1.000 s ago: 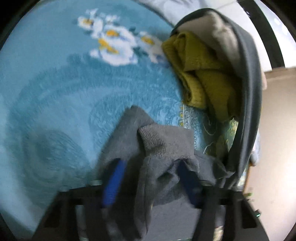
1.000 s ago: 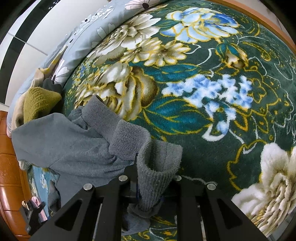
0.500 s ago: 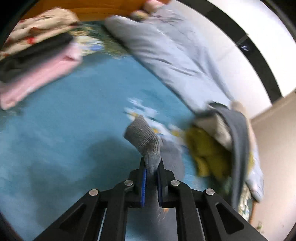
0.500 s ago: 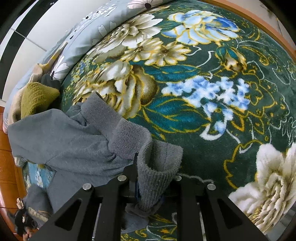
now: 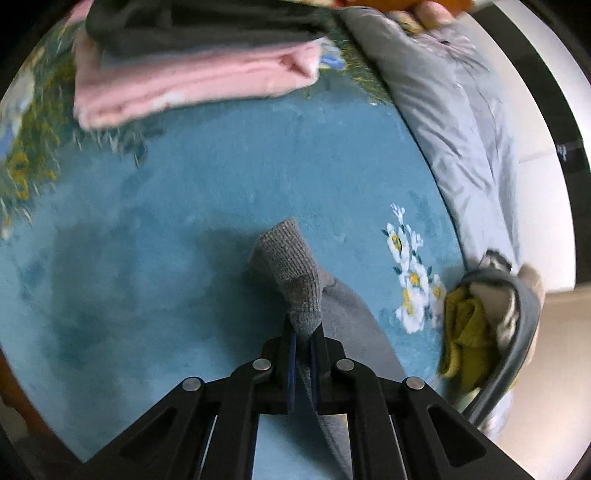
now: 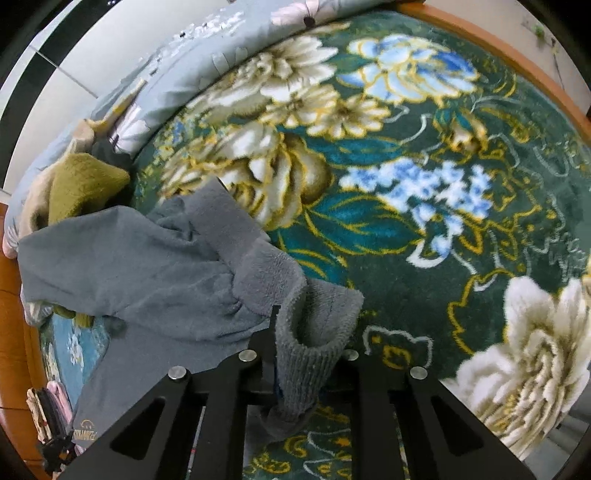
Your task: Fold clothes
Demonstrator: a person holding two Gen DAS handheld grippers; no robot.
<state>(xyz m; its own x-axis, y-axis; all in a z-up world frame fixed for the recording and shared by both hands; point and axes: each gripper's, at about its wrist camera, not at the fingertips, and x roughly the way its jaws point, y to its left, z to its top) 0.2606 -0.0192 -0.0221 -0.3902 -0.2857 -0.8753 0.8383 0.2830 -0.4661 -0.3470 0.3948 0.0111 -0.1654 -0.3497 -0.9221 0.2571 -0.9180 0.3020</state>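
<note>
Grey sweater (image 6: 122, 269) cuffs pinched in both grippers, left (image 5: 303, 341) and right (image 6: 308, 360), beside mustard knit (image 6: 79, 184).

Grey sweater (image 6: 122, 266) on a dark-green floral blanket (image 6: 424, 295); nearby pink folded garment (image 5: 192, 81), mustard-yellow knit (image 5: 461, 332).

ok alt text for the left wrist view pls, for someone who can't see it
The left tongs are shut on the ribbed cuff of a grey sweater, held above a blue blanket. A folded pink garment with a dark one on top lies at the far edge, and a heap with a mustard knit sits at right.
</note>
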